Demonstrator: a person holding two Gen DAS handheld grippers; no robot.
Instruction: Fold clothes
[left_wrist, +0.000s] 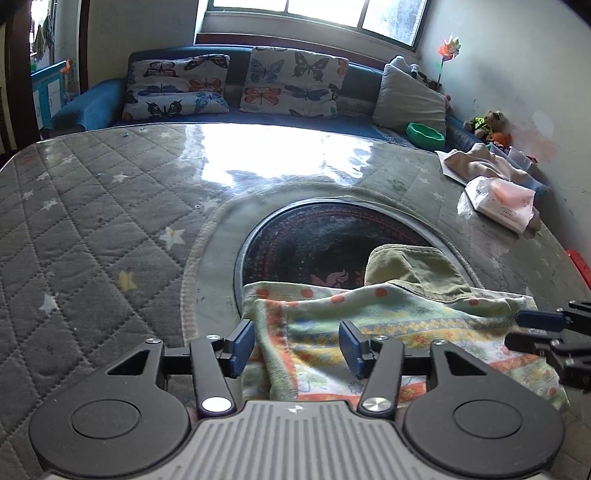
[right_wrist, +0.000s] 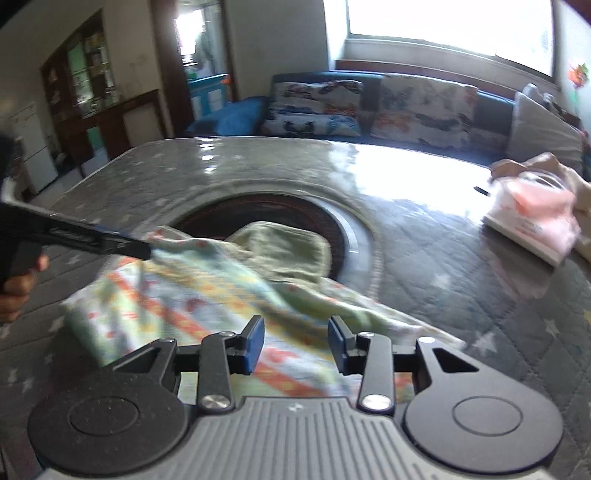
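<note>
Left wrist view: patterned cloth (left_wrist: 388, 332) lay on worktop (left_wrist: 92, 229) at 6 o'clock, partly folded. Left claw (left_wrist: 297, 345) stood parted, astride a raised fold, pads apparently clear. Right claw (right_wrist: 296, 345) hovered half-parted above cloth, blurred; probably released for regrasping.

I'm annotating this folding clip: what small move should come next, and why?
Probably draw both back from the patterned pastel cloth: the left hand-held gripper and right hand-held gripper stand open over it, gripping nothing, and it already lies doubled over.
</note>
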